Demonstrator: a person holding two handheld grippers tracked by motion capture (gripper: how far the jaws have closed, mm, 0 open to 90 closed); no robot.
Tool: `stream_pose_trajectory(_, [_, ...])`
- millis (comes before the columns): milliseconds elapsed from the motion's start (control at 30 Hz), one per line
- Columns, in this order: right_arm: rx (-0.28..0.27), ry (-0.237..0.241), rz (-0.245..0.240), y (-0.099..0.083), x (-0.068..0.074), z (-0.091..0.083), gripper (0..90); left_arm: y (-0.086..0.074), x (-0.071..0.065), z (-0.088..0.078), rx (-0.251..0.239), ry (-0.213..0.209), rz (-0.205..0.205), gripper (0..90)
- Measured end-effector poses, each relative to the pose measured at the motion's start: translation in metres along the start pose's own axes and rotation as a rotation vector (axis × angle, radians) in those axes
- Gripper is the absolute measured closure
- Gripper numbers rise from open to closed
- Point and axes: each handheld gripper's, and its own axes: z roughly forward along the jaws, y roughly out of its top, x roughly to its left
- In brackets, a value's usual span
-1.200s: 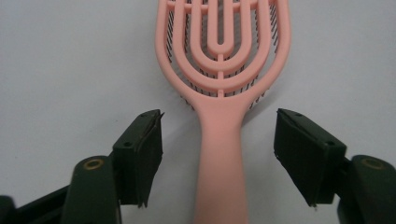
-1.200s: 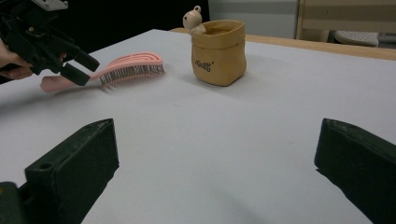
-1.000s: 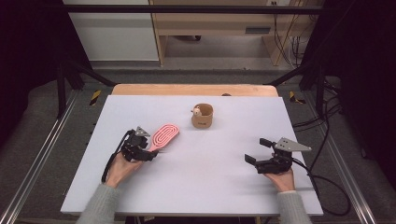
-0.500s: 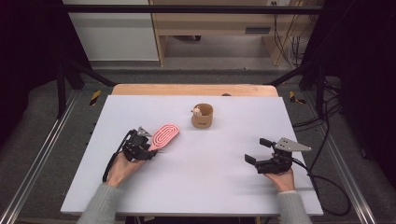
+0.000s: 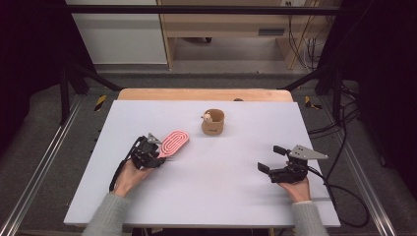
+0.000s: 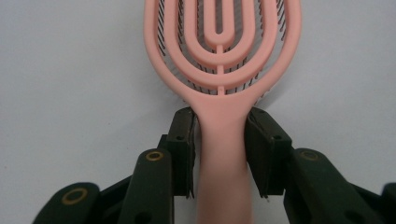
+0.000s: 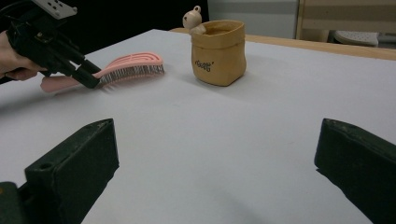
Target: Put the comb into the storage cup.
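Closing in on the handle, the left gripper (image 6: 219, 154) has its jaws on either side of the pink hairbrush (image 6: 222, 70), and they have just been drawing together. In the left gripper view the right pad sits against the handle just below the brush head, while a thin sliver still shows between the left pad and the pink plastic, so whether the clamp is fully on cannot be told. The hairbrush lies bristles down on the white table (image 5: 216, 172), left of centre, with its oval head pointing away from the person and toward the middle of the tabletop. From the right gripper view the brush's dark bristles face the surface, and its handle end pokes out behind the black jaws.

Over on the other side, the right gripper (image 5: 273, 158) rests low over the table near the front right, jaws spread wide apart with nothing between them, only bare tabletop. It sits well apart from the brush.

Farther back, near the middle of the table, stands a small tan pouch (image 5: 213, 122), upright, with a little round figure (image 5: 208, 117) at its rim.
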Motion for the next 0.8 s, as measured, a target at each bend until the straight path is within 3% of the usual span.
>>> stream_pose_trajectory(800, [0.000,0.000,0.000,0.0000,-0.0001,0.0000,0.2,0.0006,-0.0032,0.0005,0.023,0.031,0.029,69.0])
